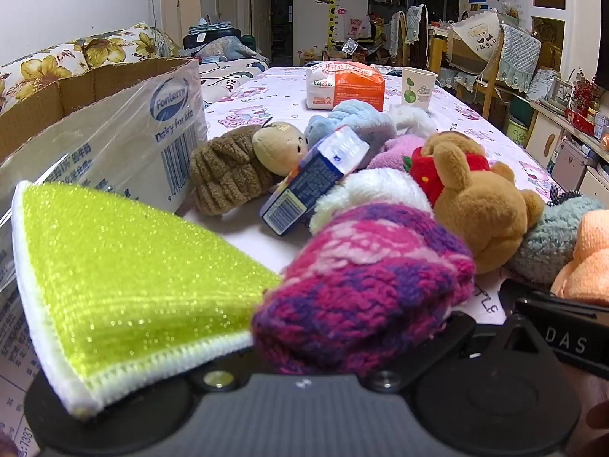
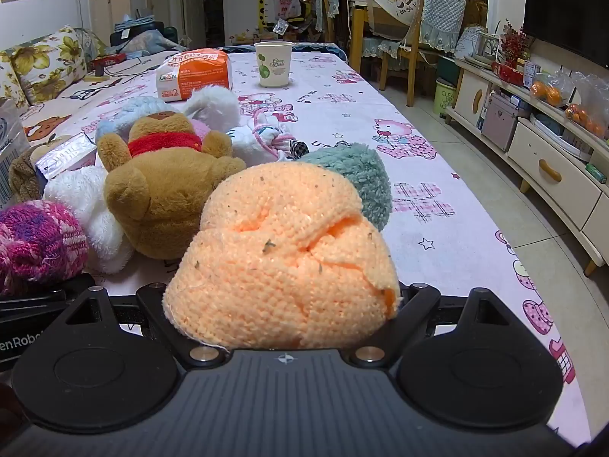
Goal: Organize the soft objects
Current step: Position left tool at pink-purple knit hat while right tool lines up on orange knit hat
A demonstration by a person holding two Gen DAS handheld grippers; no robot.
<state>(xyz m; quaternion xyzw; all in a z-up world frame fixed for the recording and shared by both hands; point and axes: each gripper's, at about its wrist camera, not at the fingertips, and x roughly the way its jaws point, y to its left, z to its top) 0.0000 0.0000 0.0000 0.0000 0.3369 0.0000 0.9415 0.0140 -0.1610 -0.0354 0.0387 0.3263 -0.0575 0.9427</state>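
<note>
Peach knitted cloth (image 2: pixel 283 251) fills the space ahead of my right claw (image 2: pixel 285 304), bunched into a mound on the pink printed tablecloth (image 2: pixel 437 144). The fingertips themselves are hidden behind it. The jaws stand at their widest, and I cannot tell whether they press on the cloth.

My left claw (image 1: pixel 323 323) is likewise spread wide. A magenta-and-purple knitted piece (image 1: pixel 365 285) sits right in front of it, with a lime-green scrub cloth (image 1: pixel 125 278) just to its left, white edging toward the camera. Fingertips again out of sight; contact with either item not determinable.

Behind these lies the rest of the pile: a brown teddy bear (image 2: pixel 167 198) with a red scarf, lying on its side; a white fluffy toy (image 2: pixel 89 213) touching it; a grey-green fuzzy item (image 2: pixel 361 175) behind the peach cloth; a small brown doll (image 1: pixel 243 167); and a blue carton (image 1: pixel 304 186) tilted across the pile.

A cardboard box (image 1: pixel 95 114) stands at the far left. Farther back are an orange packet (image 2: pixel 198 74) and a paper cup (image 2: pixel 273 64), upright.
</note>
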